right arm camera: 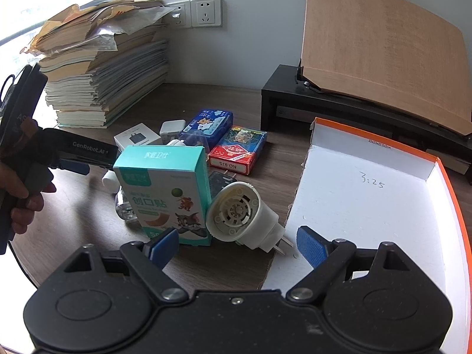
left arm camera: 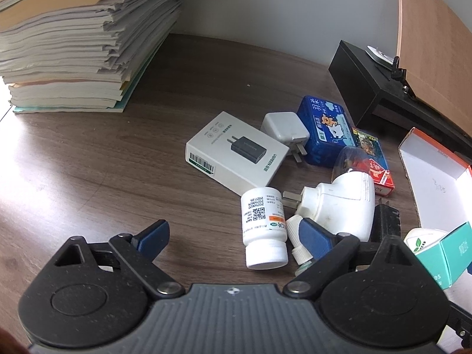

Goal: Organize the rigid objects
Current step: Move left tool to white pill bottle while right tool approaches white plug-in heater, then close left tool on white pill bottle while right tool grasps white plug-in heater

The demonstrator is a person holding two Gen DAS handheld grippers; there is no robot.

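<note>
On a cluttered table, the left tool gapes wide and empty around a white pill bottle; closing, it could also snag the small dropper bottle beside it. The right tool, wide open, empty, hovers near a white plug-in device beside the orange-rimmed box.

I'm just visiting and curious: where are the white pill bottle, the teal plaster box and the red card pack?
white pill bottle (left arm camera: 263, 224): left wrist view, on its label.
teal plaster box (right arm camera: 163, 194): right wrist view, front face.
red card pack (right arm camera: 233, 157): right wrist view, red end.
</note>
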